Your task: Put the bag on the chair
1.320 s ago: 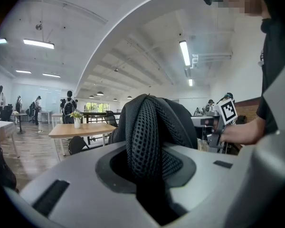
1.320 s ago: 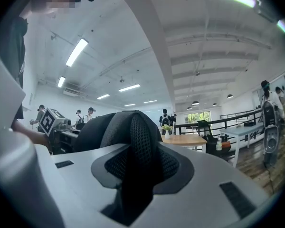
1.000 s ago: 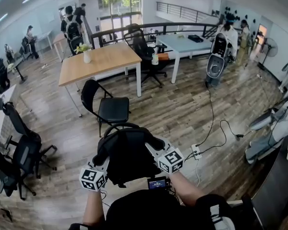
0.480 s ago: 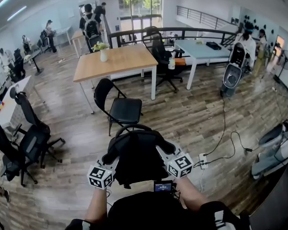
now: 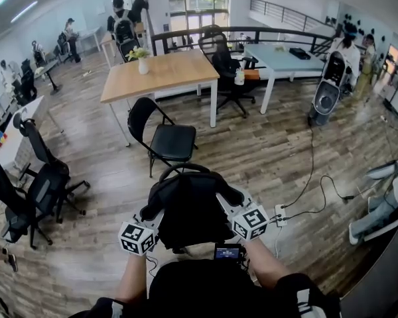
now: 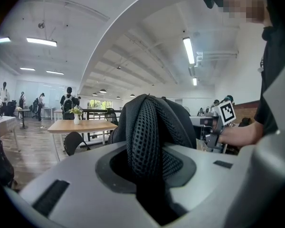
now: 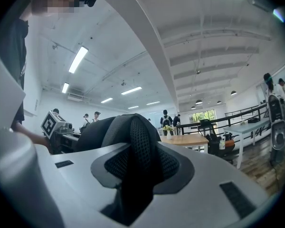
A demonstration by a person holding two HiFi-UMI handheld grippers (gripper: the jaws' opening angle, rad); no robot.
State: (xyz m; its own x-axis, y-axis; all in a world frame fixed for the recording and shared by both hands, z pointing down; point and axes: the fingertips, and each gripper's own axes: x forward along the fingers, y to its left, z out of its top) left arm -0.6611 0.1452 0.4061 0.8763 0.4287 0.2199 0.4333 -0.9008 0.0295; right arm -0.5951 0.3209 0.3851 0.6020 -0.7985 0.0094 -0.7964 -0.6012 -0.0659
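Halfway-ish: left gripper (image 6: 149, 148) and right gripper (image 7: 137, 163) each clamped on the bag (image 5: 189, 207) (mesh straps), chair (image 5: 171, 141) just beyond, drop-off not done.

The chair (image 5: 171, 141), black with a thin metal frame, stands upright just beside the wooden table (image 5: 160, 77). The bag (image 5: 189, 207), a black backpack with padded mesh straps (image 6: 149, 132), hangs upright off the floor, farther from the table than the chair and apart from it.
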